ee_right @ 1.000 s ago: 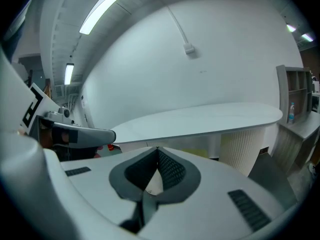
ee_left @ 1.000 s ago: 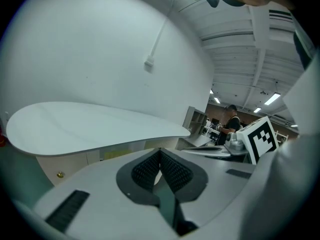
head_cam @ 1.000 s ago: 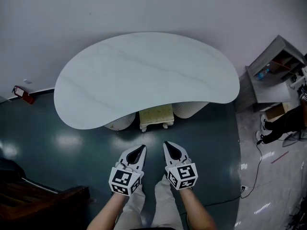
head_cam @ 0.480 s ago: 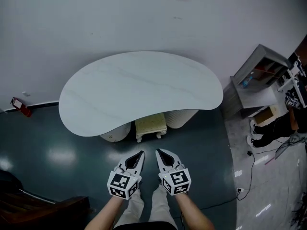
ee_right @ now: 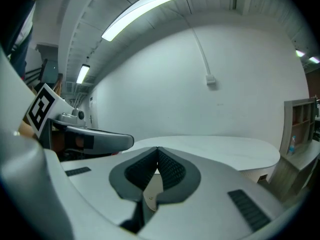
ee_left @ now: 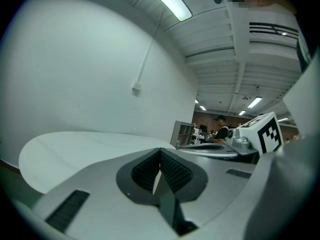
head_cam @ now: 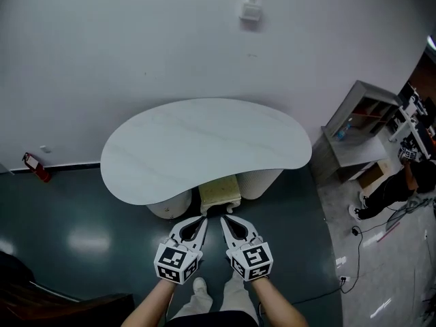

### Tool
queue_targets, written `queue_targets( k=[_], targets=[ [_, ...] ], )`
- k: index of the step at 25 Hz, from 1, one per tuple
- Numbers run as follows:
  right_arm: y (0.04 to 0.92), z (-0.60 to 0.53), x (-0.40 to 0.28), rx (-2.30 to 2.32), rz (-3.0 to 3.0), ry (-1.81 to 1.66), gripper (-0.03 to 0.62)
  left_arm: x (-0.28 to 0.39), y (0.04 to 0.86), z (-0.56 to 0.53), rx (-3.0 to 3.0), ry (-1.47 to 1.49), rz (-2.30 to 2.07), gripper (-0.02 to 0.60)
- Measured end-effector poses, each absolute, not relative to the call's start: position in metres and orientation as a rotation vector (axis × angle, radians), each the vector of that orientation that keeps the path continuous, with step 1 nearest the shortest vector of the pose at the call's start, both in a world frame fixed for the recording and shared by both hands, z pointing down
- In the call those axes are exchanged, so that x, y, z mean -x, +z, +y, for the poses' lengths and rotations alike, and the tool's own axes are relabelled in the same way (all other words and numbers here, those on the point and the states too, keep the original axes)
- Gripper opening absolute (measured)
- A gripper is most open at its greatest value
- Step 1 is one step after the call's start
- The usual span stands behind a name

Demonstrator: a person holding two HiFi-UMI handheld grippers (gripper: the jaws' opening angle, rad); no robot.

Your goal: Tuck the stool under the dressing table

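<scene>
The stool (head_cam: 219, 190) sits just ahead of the left gripper (head_cam: 201, 219) and right gripper (head_cam: 225, 219), mostly under the dressing table (head_cam: 204, 142). Only the head view shows it. Each gripper view shows its jaws pressed together on nothing.

The stool (head_cam: 219, 191) sits largely hidden — beneath the dressing table (head_cam: 204, 145).

Cream stool (head_cam: 219, 191) sits tucked under white kidney-shaped dressing table (head_cam: 204, 145).
</scene>
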State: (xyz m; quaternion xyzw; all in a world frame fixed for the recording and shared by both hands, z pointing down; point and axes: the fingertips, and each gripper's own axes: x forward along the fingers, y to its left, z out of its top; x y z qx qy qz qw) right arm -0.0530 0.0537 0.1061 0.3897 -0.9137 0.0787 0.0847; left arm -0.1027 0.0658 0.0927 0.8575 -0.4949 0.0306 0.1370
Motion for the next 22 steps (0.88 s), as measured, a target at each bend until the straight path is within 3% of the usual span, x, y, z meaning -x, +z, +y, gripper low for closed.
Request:
queue_targets(
  k=[7,22],
  targets=[
    [0.055,0.071,0.056,-1.214,-2.768,0.168,0.014,0.118,0.051,0.077,-2.474,0.028,-1.460,0.012],
    [-0.007,0.126,-0.010,-1.243,-2.829,0.070,0.014,0.049,-0.019,0.127,-2.600,-0.052,-1.465,0.012]
  ],
)
